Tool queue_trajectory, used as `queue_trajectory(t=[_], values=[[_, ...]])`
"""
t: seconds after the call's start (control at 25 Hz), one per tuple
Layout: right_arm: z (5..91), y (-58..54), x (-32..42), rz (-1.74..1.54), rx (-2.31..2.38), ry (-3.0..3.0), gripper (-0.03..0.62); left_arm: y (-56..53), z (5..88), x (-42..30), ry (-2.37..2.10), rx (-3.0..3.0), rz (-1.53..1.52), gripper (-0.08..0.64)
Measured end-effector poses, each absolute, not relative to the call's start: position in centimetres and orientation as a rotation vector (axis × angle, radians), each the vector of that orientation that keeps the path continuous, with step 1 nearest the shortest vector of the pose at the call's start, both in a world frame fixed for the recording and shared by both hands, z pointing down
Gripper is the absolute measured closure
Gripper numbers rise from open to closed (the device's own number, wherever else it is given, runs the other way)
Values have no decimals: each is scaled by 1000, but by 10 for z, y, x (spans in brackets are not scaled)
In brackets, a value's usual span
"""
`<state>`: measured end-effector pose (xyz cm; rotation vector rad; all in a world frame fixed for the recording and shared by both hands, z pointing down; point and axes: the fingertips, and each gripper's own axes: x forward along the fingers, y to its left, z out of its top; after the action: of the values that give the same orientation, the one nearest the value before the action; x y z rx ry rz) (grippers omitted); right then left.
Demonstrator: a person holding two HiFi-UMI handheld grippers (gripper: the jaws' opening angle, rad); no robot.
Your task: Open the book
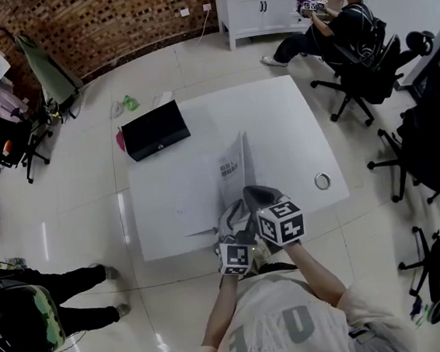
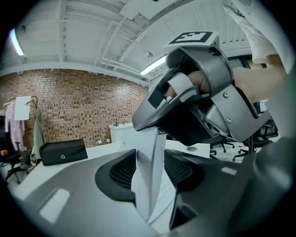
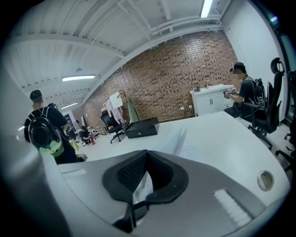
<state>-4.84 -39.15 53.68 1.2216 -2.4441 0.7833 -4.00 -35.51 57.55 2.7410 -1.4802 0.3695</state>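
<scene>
The book [image 1: 199,205] lies open on the white table [image 1: 277,126] near its front edge, with white pages [image 1: 233,166] standing upright. Both grippers meet over the book's near end. My right gripper [image 1: 255,197] is shut on a thin page [image 3: 141,189], pinched between its dark pads. My left gripper [image 1: 232,218] is open. A folded sheet [image 2: 149,176] stands between its jaws with a gap on either side. In the left gripper view the right gripper's body [image 2: 203,99] hangs just above that sheet.
A black box [image 1: 155,130] sits at the table's far left corner, and a metal ring [image 1: 322,181] is set in the top at the right. A seated person [image 1: 341,22] and office chairs [image 1: 366,78] are beyond the table. Another person [image 1: 31,312] stands at the left.
</scene>
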Motion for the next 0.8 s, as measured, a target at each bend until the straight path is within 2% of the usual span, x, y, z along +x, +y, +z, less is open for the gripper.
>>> queue_trajectory(t=[0.24, 0.32, 0.44, 0.56, 0.68, 0.8], values=[[534, -391, -58, 788, 1190, -2461, 586, -358, 558, -44, -1555, 2770, 299, 358], [535, -390, -61, 786, 1183, -2458, 586, -360, 559, -49, -1618, 2757, 362, 426], [539, -393, -61, 799, 1187, -2438, 581, -362, 562, -56, -1679, 2712, 429, 442], [532, -396, -58, 777, 1219, -2451, 557, -365, 558, -62, -1721, 2657, 353, 515], [520, -397, -41, 693, 1328, -2467, 580, -368, 555, -70, -1758, 2602, 301, 523], [558, -395, -21, 778, 1374, -2372, 580, -367, 558, -75, -1777, 2581, 293, 522]])
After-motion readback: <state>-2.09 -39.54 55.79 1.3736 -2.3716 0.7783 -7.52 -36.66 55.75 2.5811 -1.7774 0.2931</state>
